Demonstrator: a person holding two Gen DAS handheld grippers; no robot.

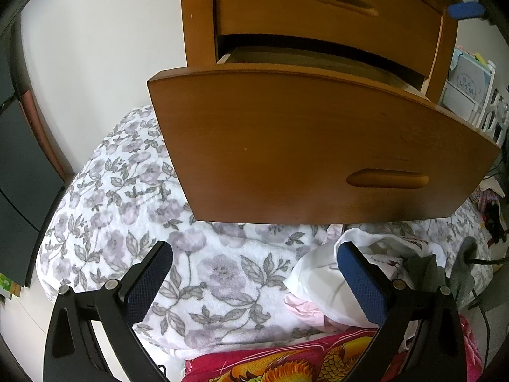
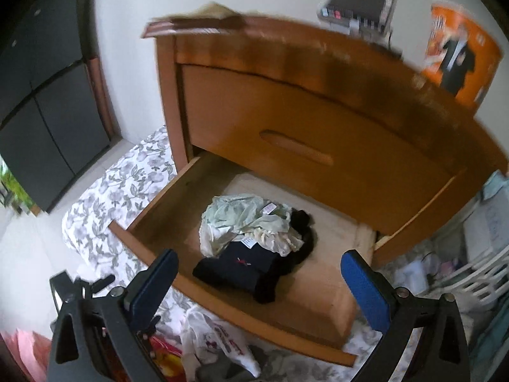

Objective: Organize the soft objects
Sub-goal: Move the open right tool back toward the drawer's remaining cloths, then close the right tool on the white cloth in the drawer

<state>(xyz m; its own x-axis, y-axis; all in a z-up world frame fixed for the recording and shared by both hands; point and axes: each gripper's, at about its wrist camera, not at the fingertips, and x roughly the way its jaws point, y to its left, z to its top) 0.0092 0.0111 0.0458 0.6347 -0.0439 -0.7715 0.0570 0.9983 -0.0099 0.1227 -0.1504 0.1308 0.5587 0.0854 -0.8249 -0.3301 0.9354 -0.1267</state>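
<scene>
Left wrist view: the left gripper (image 1: 254, 267) is spread wide with nothing in it, hanging low in front of the pulled-out wooden drawer (image 1: 318, 146). A white garment (image 1: 321, 273) and other loose clothes lie on the floral blanket (image 1: 127, 191) just below the drawer front, right by its right finger.

Right wrist view: the right gripper (image 2: 257, 273) is also wide open and empty, looking down into the drawer. A pile of clothes (image 2: 251, 238) sits inside already, so I'd guess roughly halfway, with more still outside.

Black grippers (image 1: 254, 267) (image 2: 259, 275) w/ blue pads, prob. textured.
</scene>
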